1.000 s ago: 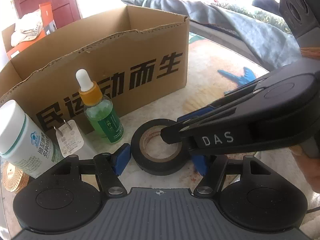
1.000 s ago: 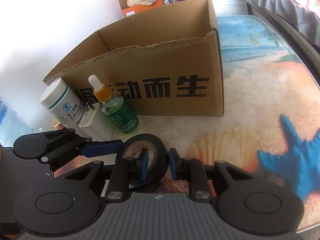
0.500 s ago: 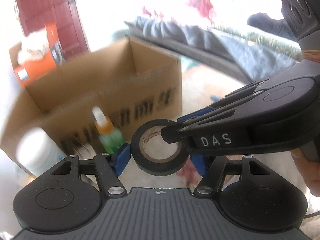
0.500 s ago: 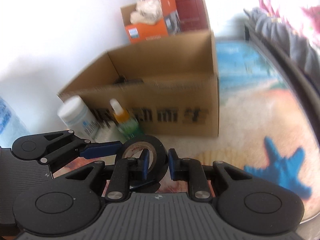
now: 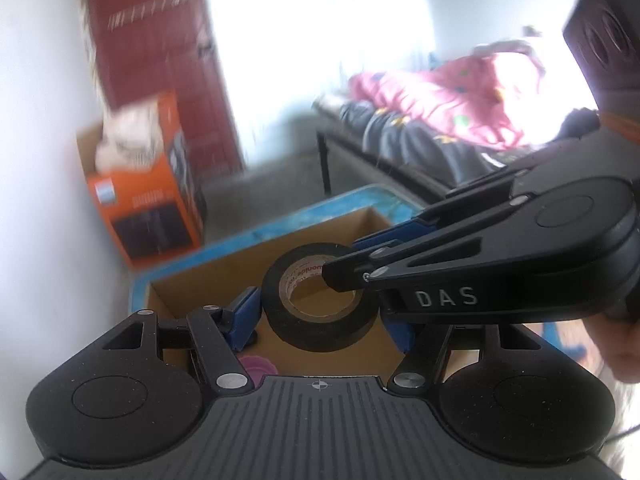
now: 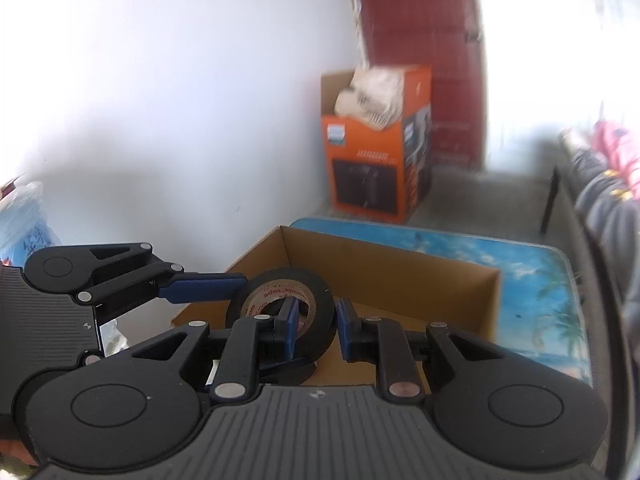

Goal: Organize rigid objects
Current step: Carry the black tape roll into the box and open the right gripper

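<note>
A black roll of tape (image 5: 320,298) hangs in the air over the open cardboard box (image 5: 224,276). My left gripper (image 5: 320,316) has its blue pads on the roll's two outer sides. My right gripper (image 6: 316,324) pinches the roll's wall (image 6: 316,312), one finger inside the hole and one outside. The right gripper's body reaches in from the right in the left wrist view (image 5: 480,272). The box interior (image 6: 400,280) lies below the roll. A purple item (image 5: 260,366) shows at the box bottom under my left finger.
The box stands on a table with a blue beach print (image 6: 540,264). An orange carton (image 6: 376,164) sits on the floor by a red door (image 6: 420,40). A bed with pink and grey bedding (image 5: 440,120) is to the right. A white wall is on the left.
Both grippers have lifted the tape roll from the table in front of the box to above the box opening. The bottles and plug have dropped out of view.
</note>
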Tool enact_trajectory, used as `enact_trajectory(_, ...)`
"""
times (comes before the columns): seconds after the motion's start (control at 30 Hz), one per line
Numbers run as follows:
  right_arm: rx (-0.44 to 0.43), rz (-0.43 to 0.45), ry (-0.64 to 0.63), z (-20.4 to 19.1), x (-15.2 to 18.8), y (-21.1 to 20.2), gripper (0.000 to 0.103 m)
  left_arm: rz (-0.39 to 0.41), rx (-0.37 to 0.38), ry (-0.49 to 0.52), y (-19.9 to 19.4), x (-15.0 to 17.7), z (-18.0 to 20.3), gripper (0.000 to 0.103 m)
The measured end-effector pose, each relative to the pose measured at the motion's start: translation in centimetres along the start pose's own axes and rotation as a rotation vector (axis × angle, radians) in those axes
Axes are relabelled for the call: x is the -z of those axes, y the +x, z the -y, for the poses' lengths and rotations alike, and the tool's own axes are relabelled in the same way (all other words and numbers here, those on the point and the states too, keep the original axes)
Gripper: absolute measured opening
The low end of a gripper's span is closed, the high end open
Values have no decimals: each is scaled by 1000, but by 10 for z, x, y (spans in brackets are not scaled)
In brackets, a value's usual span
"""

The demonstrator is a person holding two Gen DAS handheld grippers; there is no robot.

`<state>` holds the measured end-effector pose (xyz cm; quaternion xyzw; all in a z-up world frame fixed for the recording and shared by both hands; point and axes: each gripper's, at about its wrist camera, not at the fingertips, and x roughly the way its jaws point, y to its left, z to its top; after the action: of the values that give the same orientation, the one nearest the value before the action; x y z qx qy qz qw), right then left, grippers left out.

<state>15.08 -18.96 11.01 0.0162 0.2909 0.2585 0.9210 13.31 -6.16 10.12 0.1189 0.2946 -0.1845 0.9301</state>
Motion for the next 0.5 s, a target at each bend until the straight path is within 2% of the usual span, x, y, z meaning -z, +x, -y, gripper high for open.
enact_trajectory(0.1, -32, -107, 32, 15, -27, 45, 23, -114, 38, -77, 37, -15, -29, 66)
enact_trajectory(0.23, -56, -247, 99, 34, -44, 108, 22, -260, 75, -156, 87, -21, -58, 66)
enact_trajectory(0.5, -75, -412, 211, 73, -29, 196, 21, -461, 90, -263, 168, -13, -81, 66)
